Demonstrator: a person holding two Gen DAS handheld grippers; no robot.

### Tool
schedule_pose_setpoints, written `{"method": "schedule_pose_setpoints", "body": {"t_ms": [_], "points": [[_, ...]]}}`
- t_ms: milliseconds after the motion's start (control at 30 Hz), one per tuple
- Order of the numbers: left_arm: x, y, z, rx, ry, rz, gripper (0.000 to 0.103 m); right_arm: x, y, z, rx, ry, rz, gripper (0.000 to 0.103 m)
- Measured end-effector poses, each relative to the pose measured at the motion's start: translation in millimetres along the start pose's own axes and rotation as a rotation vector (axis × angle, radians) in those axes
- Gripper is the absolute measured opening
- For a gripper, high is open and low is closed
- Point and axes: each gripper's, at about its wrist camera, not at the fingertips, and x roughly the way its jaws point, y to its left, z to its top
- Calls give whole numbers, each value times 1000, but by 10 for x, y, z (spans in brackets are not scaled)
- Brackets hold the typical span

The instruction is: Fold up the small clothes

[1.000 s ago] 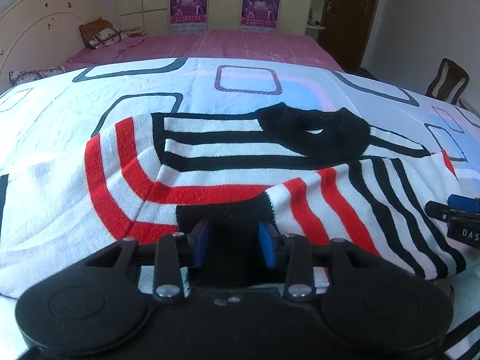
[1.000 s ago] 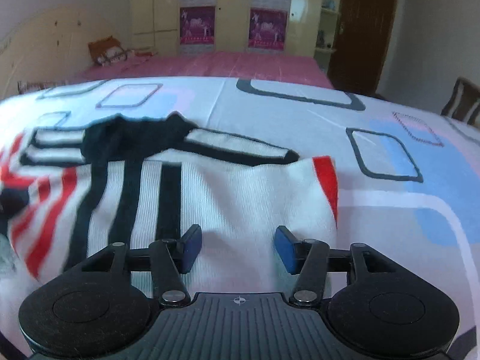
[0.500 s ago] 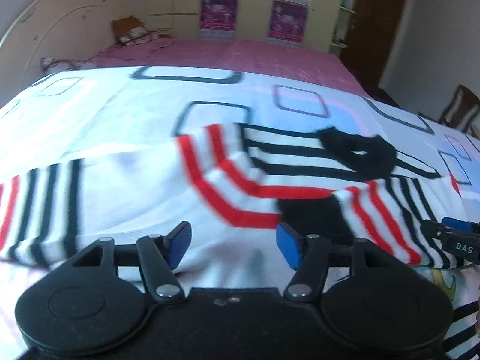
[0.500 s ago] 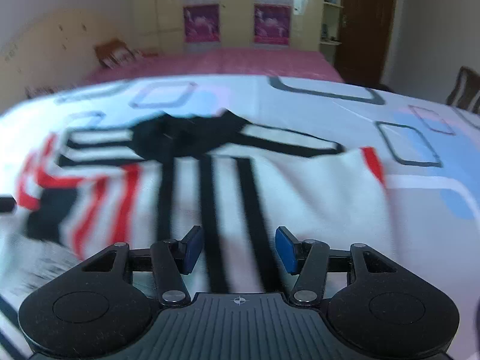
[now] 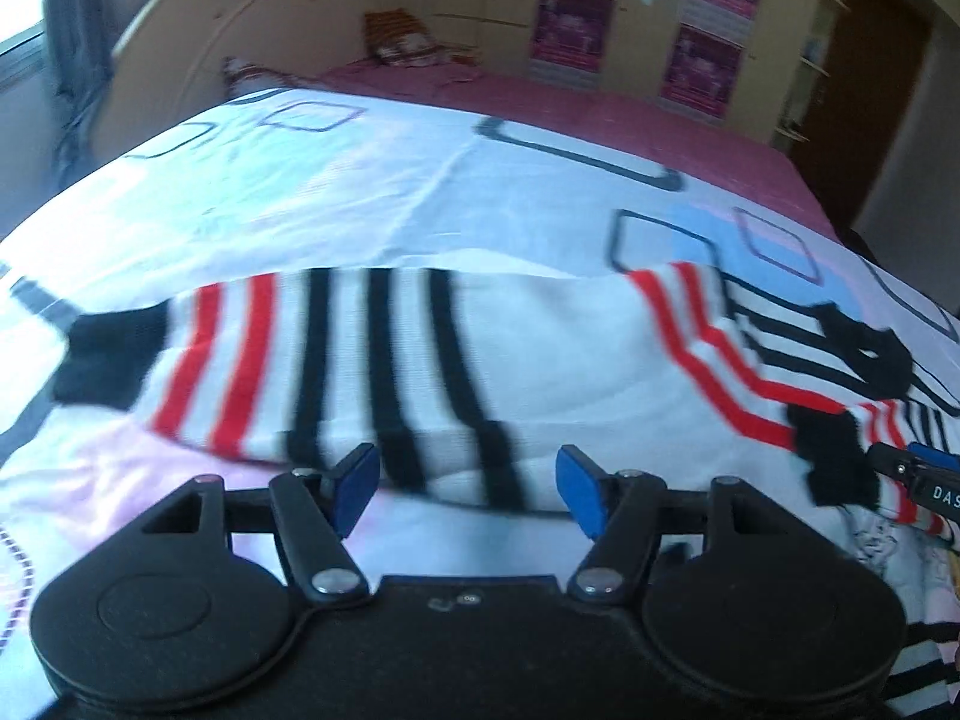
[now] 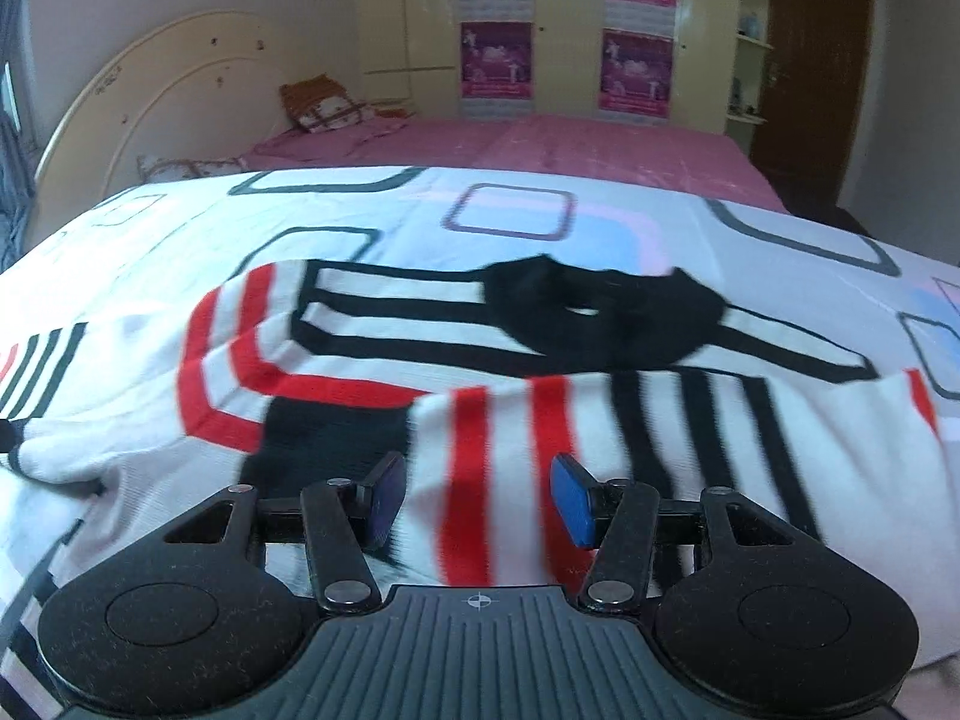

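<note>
A small white sweater with red and black stripes and a black collar lies flat on the bed sheet. In the left wrist view its left sleeve (image 5: 372, 360) stretches out sideways, ending in a black cuff (image 5: 111, 357). My left gripper (image 5: 468, 489) is open and empty just in front of that sleeve. In the right wrist view the sweater body (image 6: 540, 372) has its right sleeve folded across it, black cuff (image 6: 336, 438) near the middle. My right gripper (image 6: 477, 498) is open and empty over the folded sleeve. Its tip shows in the left wrist view (image 5: 918, 474).
The sweater rests on a white sheet (image 5: 360, 198) with square outlines in black, purple and blue. Behind it is a pink bedspread (image 6: 540, 144), a curved headboard (image 6: 150, 96) with pillows, wardrobes with posters, and a brown door (image 6: 810, 60).
My left gripper let go of the folded sleeve's black cuff, opened, and swung left to the outstretched left sleeve. My right gripper moved left from the sweater's right edge to over the folded sleeve.
</note>
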Motion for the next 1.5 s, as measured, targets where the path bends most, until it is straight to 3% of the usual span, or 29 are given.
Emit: {"method": "schedule_pose_setpoints", "body": {"t_ms": [267, 433, 567, 700, 800, 967, 1000, 1067, 1133, 1233, 1500], "points": [[-12, 641, 22, -122, 2, 57, 69, 249, 255, -37, -50, 45, -32, 53], [43, 1141, 9, -290, 16, 76, 72, 259, 247, -48, -40, 43, -31, 54], [121, 1446, -9, -436, 7, 44, 73, 242, 265, -66, -39, 35, -40, 54], [223, 1526, 43, -475, -36, -3, 72, 233, 287, -61, -40, 39, -50, 54], [324, 1560, 67, -501, -78, -13, 54, 226, 305, -56, -48, 44, -56, 54], [432, 1658, 101, -531, -118, 6, 12, 190, 277, -44, -21, 40, -52, 54], [432, 1670, 99, -539, -120, 0, 10, 166, 266, -44, -8, 26, -58, 54], [394, 1638, 119, -531, -132, -13, 6, 121, 247, -55, 11, -4, -82, 54], [298, 1535, 168, -494, -160, -37, 6, 204, 230, -96, 12, 38, -85, 54], [120, 1261, 307, -414, -202, -107, 6, 174, 197, -55, 19, 34, -70, 54], [-143, 99, 587, -196, -214, -377, 6, -133, -42, -41, 102, -27, -44, 54]]}}
